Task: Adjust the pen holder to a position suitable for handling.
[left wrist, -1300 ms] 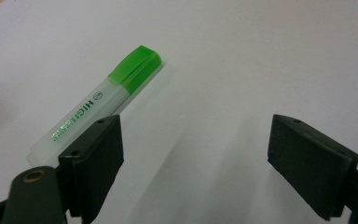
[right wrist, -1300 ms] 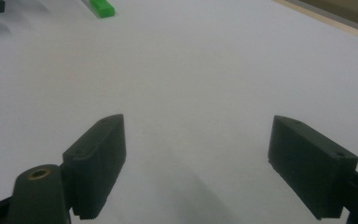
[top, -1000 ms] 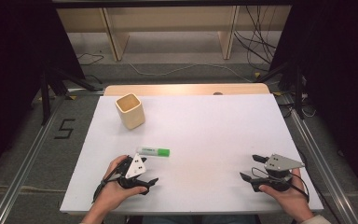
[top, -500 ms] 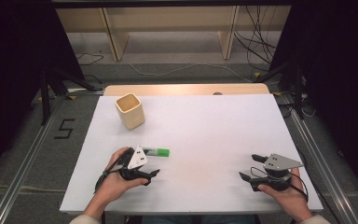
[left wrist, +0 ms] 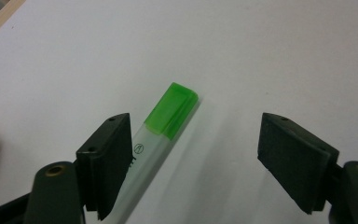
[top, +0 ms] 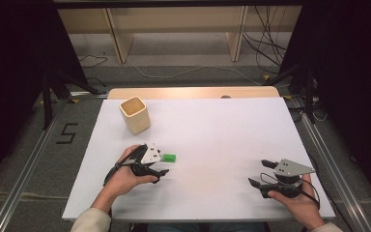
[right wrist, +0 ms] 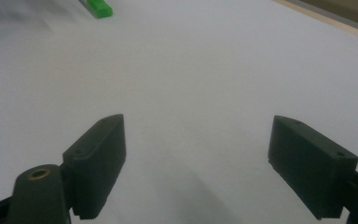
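The highlighter (left wrist: 156,140) lies flat on the white counter (top: 222,135), near your left side. It has a pale body and a bright green cap (left wrist: 172,110). In the high view, the green cap (top: 168,157) sticks out just past your left tool (top: 160,164).

Your left tool (left wrist: 193,154) is around the highlighter. The pen lies between its two black jaws, close beside one jaw and well apart from the other. The jaws have just been closing a little, but they are not squeezing the pen, so the tool is released. Your left hand (top: 125,176) rests low on the counter.

A tan cup (top: 135,114) stands upright farther back on the counter, apart from the pen.

Your right tool (top: 263,174) is well apart, near the right edge. In the right gripper view its jaws (right wrist: 196,163) stand wide with only bare counter between them, so it is released too. The green cap (right wrist: 99,8) shows far off there.
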The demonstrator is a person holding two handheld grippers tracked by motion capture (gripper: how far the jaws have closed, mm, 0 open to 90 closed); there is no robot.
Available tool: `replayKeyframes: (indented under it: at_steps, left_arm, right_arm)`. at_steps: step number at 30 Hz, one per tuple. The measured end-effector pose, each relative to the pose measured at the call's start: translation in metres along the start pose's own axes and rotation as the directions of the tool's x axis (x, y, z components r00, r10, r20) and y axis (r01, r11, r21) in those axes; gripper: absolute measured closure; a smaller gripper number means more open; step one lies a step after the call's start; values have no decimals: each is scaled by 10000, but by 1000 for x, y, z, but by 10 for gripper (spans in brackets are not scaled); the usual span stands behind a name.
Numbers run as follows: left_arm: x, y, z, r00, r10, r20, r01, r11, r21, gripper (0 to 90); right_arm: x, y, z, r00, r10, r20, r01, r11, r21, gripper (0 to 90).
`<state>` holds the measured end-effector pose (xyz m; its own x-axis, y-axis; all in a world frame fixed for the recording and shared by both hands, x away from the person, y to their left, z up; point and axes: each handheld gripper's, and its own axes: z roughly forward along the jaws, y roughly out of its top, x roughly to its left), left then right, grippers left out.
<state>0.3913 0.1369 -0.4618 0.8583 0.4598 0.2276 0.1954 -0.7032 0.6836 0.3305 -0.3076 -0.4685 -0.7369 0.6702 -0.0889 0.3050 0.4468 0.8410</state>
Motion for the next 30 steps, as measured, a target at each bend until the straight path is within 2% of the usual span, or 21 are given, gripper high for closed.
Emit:
replayKeyframes:
  at_steps: [5,13,20,22,25,27,28,29,30]
  left_arm:
    - [8,2,-1,10000,13,-30,-13,10000,22,268]
    - [14,6,3,9998,158,141,-161,9997,168,268]
    - [17,5,1,9999,-10,143,7,9998,196,267]
    - [20,4,-1,10000,-23,25,23,9999,151,295]
    - [26,4,-5,9993,-282,-262,282,9996,2,357]
    - [35,2,-8,9951,-677,-728,664,9976,-190,369]
    - [35,2,-8,9951,-677,-728,664,9976,-190,377]
    - [39,0,-11,9907,-946,-982,920,9953,-310,380]
    - [39,0,-11,9907,-946,-982,920,9953,-310,374]
  right_arm:
    - [0,0,-1,10000,-20,10,20,10000,22,198]
    - [0,1,-1,10000,-33,5,33,10000,19,198]
    - [1,1,-1,10000,-60,-12,60,10000,-8,198]
    - [1,1,-1,10000,-80,-15,80,10000,-3,198]
    - [1,1,0,10000,-93,-6,93,10000,-36,198]
    - [1,1,0,9999,-123,-17,123,9999,-28,198]
    - [1,2,0,9999,-125,-17,125,9999,-26,198]
    - [1,2,0,9999,-120,-22,120,9999,-29,198]
    - [1,2,0,9999,-120,-22,120,9999,-29,198]
